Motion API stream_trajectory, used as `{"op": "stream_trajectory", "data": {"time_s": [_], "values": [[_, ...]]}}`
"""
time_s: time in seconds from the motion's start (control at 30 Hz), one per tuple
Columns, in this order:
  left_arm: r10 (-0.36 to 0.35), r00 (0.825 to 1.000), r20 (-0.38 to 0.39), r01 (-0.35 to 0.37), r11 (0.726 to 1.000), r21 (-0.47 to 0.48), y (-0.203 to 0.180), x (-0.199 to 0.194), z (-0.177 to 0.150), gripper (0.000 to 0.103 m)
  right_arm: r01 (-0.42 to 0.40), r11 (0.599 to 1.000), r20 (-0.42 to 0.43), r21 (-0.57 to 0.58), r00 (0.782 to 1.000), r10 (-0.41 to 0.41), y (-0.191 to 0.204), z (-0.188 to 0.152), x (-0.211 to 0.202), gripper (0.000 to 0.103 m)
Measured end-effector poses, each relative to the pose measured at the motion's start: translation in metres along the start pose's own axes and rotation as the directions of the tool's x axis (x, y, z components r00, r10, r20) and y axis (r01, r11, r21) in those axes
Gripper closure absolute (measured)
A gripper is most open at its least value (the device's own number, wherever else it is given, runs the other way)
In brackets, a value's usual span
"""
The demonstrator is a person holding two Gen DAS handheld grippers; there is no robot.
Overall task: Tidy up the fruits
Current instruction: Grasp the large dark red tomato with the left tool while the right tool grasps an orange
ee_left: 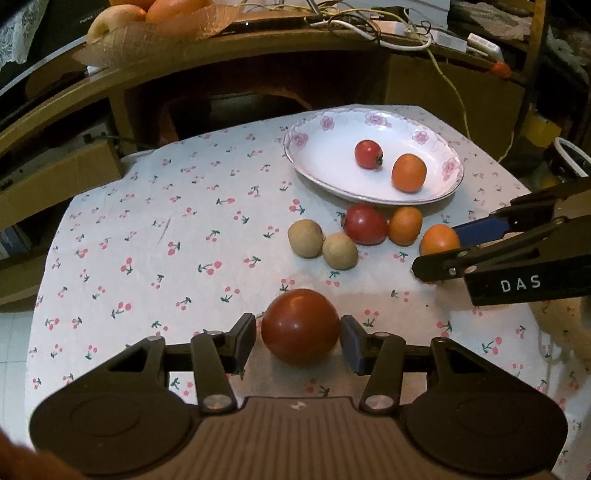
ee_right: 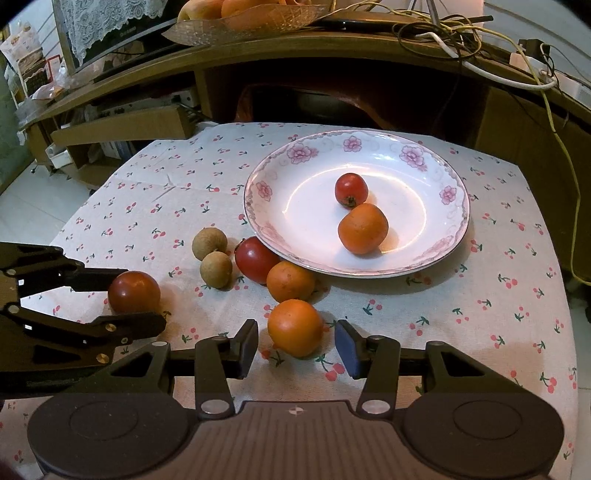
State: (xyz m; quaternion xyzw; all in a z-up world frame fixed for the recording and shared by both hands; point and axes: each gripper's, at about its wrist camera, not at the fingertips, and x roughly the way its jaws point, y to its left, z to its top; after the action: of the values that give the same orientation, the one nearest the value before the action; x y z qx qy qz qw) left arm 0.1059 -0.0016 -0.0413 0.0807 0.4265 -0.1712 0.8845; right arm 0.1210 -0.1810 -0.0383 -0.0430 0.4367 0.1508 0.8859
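A white flowered plate (ee_left: 325,166) (ee_right: 306,206) holds a small red tomato (ee_left: 368,154) (ee_right: 351,189) and an orange fruit (ee_left: 409,172) (ee_right: 363,229). My left gripper (ee_left: 298,338) (ee_right: 135,297) is open, its fingers on either side of a dark red tomato (ee_left: 300,326) (ee_right: 134,291) that rests on the cloth. My right gripper (ee_right: 295,341) (ee_left: 437,245) is open around an orange fruit (ee_right: 294,327) (ee_left: 439,240) on the cloth. In front of the plate lie another red tomato (ee_left: 365,224) (ee_right: 255,264), another orange fruit (ee_left: 405,225) (ee_right: 290,281) and two brown longans (ee_left: 305,238) (ee_right: 209,242).
The table wears a white cherry-print cloth (ee_left: 184,229) (ee_right: 480,295). Behind it stands a wooden shelf unit (ee_left: 258,55) (ee_right: 332,51) with a fruit basket (ee_left: 155,26) and tangled cables (ee_right: 461,40). Cardboard boxes (ee_right: 122,129) sit at the left.
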Motion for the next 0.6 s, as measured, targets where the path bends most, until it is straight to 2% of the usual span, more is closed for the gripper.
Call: {"op": "stream_trajectory", "data": {"time_s": [0.43, 0.6], "values": [[-0.011, 1.000, -0.006, 0.010, 1.000, -0.003, -0.0028, 0.0053, 0.0016, 0.048, 0.002, 1.000, -0.001, -0.016, 1.000, -0.002, 0.0018, 0.0000, -0.0005, 0.055], [-0.009, 1.000, -0.001, 0.009, 1.000, 0.007, -0.0044, 0.0048, 0.0017, 0.048, 0.017, 1.000, -0.004, -0.025, 1.000, -0.017, 0.0020, 0.0004, -0.0011, 0.069]]}}
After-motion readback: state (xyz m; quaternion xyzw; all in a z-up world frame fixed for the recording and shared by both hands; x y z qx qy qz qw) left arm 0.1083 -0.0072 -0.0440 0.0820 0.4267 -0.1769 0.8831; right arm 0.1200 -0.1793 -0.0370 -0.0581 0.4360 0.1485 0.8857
